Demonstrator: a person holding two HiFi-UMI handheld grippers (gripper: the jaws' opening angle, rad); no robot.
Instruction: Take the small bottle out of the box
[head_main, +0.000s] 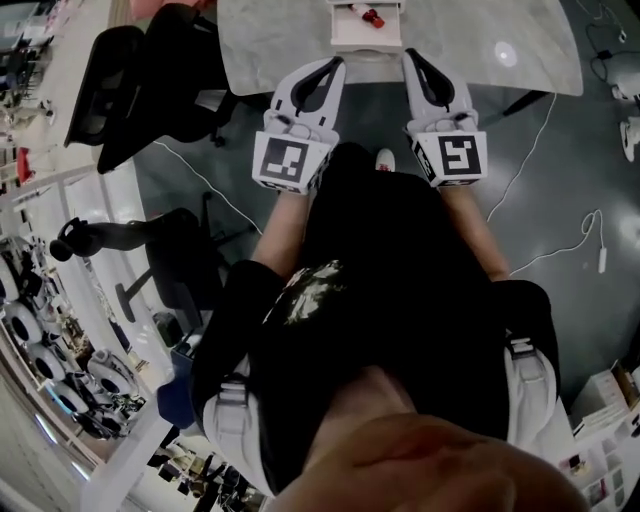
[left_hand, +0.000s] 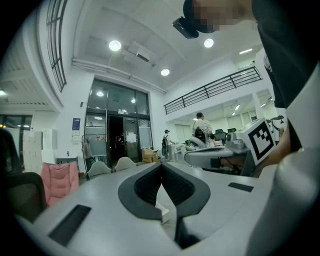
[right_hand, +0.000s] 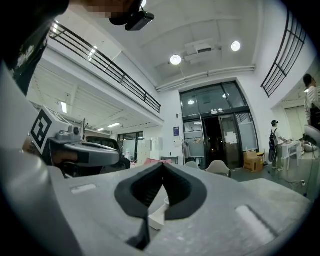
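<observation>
A small bottle with a red cap (head_main: 372, 16) lies in an open white box (head_main: 366, 38) on the pale table (head_main: 480, 50), at the top of the head view. My left gripper (head_main: 335, 63) points at the box's left front corner, shut and holding nothing. My right gripper (head_main: 408, 53) points at the box's right front corner, also shut and holding nothing. Both stay just short of the box, side by side. In the left gripper view the jaws (left_hand: 161, 165) meet at their tips, and a white box corner (left_hand: 163, 213) shows through the gap below. The right gripper view shows its jaws (right_hand: 162, 165) closed the same way.
Two black office chairs (head_main: 128, 82) (head_main: 165, 262) stand on the dark floor to the left of the table. White cables (head_main: 556, 236) run across the floor on the right. Shelves with goods line the lower left. People stand far off (left_hand: 201, 131) in the hall.
</observation>
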